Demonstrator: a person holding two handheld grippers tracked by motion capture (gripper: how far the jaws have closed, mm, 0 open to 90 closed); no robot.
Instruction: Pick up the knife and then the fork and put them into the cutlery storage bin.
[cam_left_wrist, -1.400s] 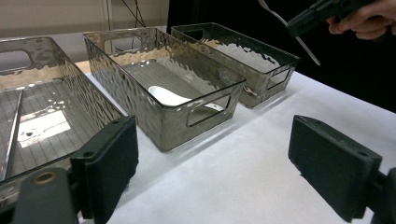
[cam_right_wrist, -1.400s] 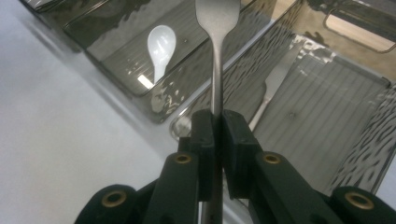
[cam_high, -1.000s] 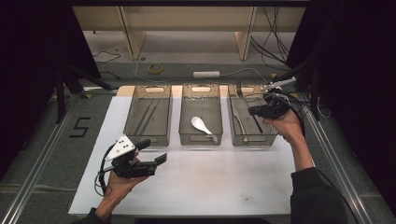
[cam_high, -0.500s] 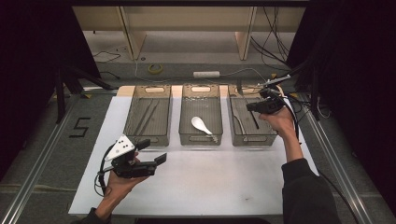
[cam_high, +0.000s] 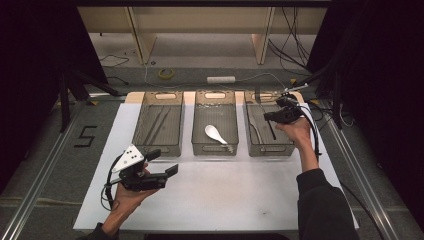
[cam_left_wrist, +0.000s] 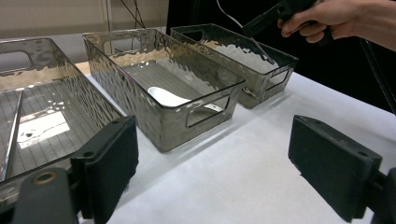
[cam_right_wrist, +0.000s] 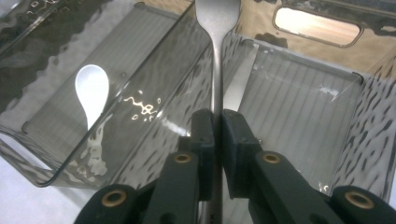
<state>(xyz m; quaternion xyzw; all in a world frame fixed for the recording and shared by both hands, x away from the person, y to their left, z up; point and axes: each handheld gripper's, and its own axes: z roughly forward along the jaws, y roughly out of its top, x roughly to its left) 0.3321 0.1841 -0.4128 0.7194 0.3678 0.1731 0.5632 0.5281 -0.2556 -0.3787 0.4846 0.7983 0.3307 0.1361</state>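
My right gripper (cam_high: 267, 118) hovers over the far half of the right clear bin (cam_high: 270, 149). It is shut on the handle of a metal utensil (cam_right_wrist: 215, 60), whose wide end points away over the bin's wall. In the left gripper view the same utensil (cam_left_wrist: 262, 46) slants down into that bin below the right gripper (cam_left_wrist: 261, 22). A white spoon (cam_high: 215, 134) lies in the middle bin (cam_high: 215, 149). My left gripper (cam_high: 162, 167) is open above the white mat, in front of the left bin (cam_high: 159, 146), with nothing between its pads (cam_left_wrist: 109, 163).
Thin metal sticks (cam_high: 155, 125) lie in the left bin. A flat metal piece (cam_right_wrist: 238, 84) rests on the right bin's floor. The three bins stand side by side on a white mat (cam_high: 225, 200), with metal rails at both table sides.
My right gripper has sunk a little toward the right bin with the utensil still in it. The left gripper has stayed where it was.
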